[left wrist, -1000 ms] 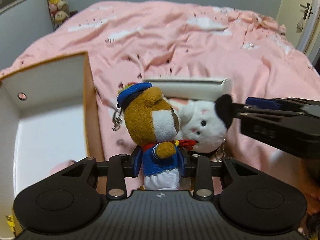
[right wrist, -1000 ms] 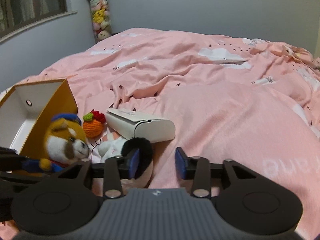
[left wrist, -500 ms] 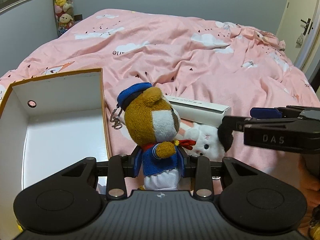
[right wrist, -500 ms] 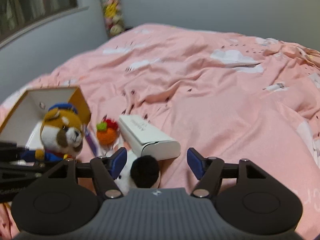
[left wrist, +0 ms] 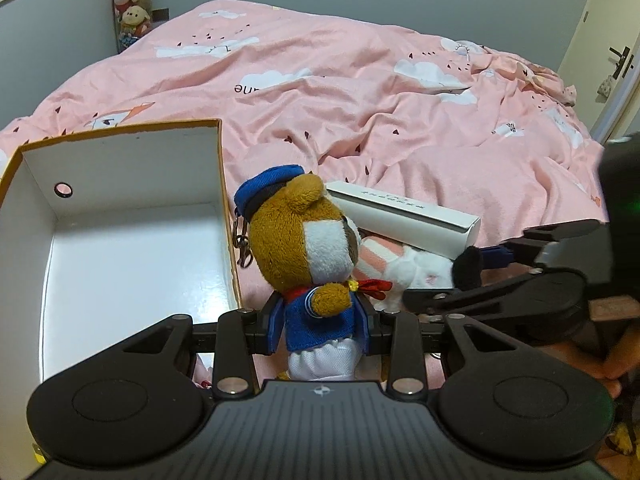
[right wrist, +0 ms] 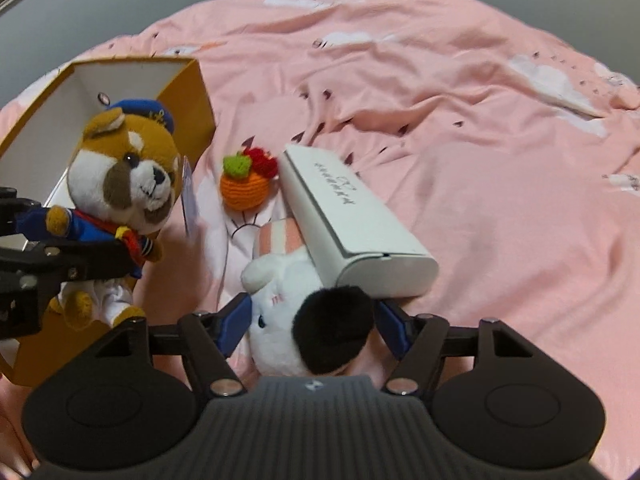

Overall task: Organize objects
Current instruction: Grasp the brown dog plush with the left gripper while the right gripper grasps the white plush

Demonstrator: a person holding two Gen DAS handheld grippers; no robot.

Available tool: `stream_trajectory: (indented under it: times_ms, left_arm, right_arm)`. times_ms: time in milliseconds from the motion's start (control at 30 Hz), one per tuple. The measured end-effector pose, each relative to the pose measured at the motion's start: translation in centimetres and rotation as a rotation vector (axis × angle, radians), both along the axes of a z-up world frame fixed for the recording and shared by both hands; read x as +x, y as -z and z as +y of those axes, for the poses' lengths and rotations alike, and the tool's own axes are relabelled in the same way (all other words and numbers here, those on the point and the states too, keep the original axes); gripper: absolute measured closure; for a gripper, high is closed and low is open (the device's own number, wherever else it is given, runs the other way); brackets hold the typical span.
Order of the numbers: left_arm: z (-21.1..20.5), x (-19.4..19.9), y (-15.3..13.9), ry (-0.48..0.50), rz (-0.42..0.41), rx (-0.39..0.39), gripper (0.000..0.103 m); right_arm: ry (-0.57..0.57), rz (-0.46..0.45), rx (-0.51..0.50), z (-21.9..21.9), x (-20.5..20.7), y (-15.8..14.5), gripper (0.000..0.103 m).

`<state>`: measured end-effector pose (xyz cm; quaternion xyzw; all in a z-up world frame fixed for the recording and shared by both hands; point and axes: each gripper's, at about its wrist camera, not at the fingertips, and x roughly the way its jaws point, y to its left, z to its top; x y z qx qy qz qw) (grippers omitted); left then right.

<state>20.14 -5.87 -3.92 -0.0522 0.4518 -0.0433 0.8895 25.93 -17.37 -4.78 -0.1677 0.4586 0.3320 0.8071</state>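
A brown plush bear (left wrist: pixel 304 240) in a blue cap and sailor jacket hangs upright just right of the open box (left wrist: pixel 120 160), with my left gripper (left wrist: pixel 320 320) shut on its body. The right wrist view shows the same bear (right wrist: pixel 128 168) in front of the orange box wall (right wrist: pixel 188 92). A white plush with a black ear (right wrist: pixel 288 292) lies on the pink bedcover. My right gripper (right wrist: pixel 314 320) stands open astride its head, one blue pad on each side. From the left wrist view, that white plush (left wrist: pixel 416 268) sits between the right gripper's fingers (left wrist: pixel 496 254).
A long white case (right wrist: pixel 352 224) lies right behind the white plush, touching it. A crocheted orange fruit (right wrist: pixel 244 188) with a red bit sits between the case and the box. Rumpled pink bedcover (right wrist: pixel 480 140) spreads beyond. Stuffed toys (left wrist: pixel 130 16) hang in the far corner.
My right gripper opened wide and came down around the white plush's head. My left gripper, still holding the bear, drifted a little, and more of the box interior shows.
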Motion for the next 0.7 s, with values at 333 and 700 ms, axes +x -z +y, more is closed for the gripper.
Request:
stream_trajectory:
  times_ms: [333,700]
  left_arm:
    - [0.3,-0.8,0.0,0.03,-0.004,-0.034,0.063]
    - [2.2,-3.9,-3.6,0.067,-0.057,-0.078,0.063]
  right_arm:
    - [0.05,0.083,0.023,-0.6,-2.3,0.5,0.042]
    - [0.2,0.027,0.188,-3.7,-8.3,-4.4,0.044]
